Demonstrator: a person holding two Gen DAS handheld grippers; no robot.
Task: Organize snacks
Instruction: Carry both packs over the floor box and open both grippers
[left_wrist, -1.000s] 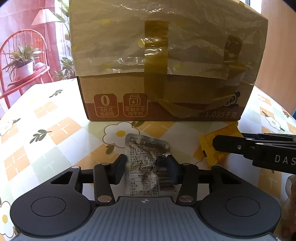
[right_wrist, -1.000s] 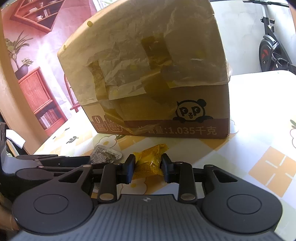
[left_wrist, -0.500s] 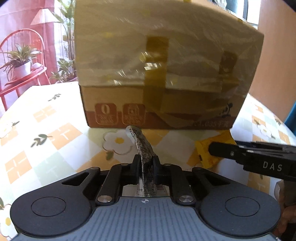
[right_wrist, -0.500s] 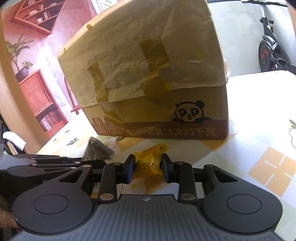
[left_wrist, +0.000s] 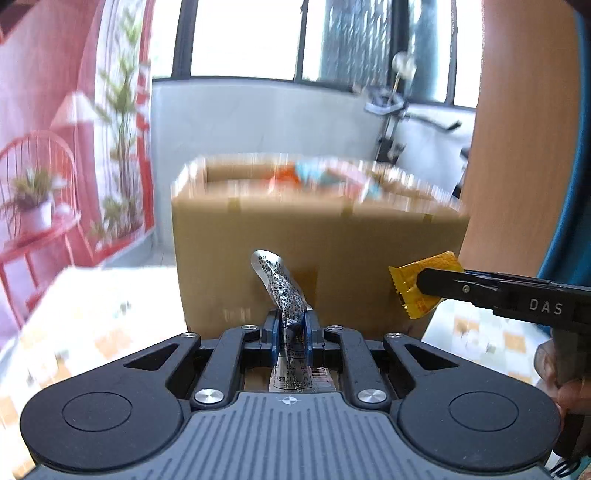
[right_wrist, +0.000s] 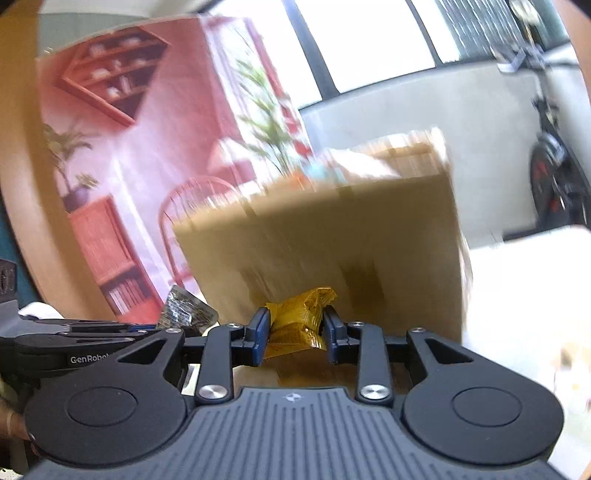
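Note:
My left gripper is shut on a silver snack packet and holds it up in front of the brown cardboard box. My right gripper is shut on a yellow snack packet and holds it up before the same box. The right gripper's finger and the yellow packet show at the right of the left wrist view. The silver packet and left gripper show at the left of the right wrist view. The box's open top holds several colourful packets, blurred.
The box stands on a table with a flower-patterned cloth. A red chair with a potted plant and a pink wall are at the left. An exercise bike stands at the right by the grey wall.
Both grippers have lifted off the table with their packets, so the box's open top now shows. The right gripper closed on the yellow packet; the left had closed on the silver one just before.

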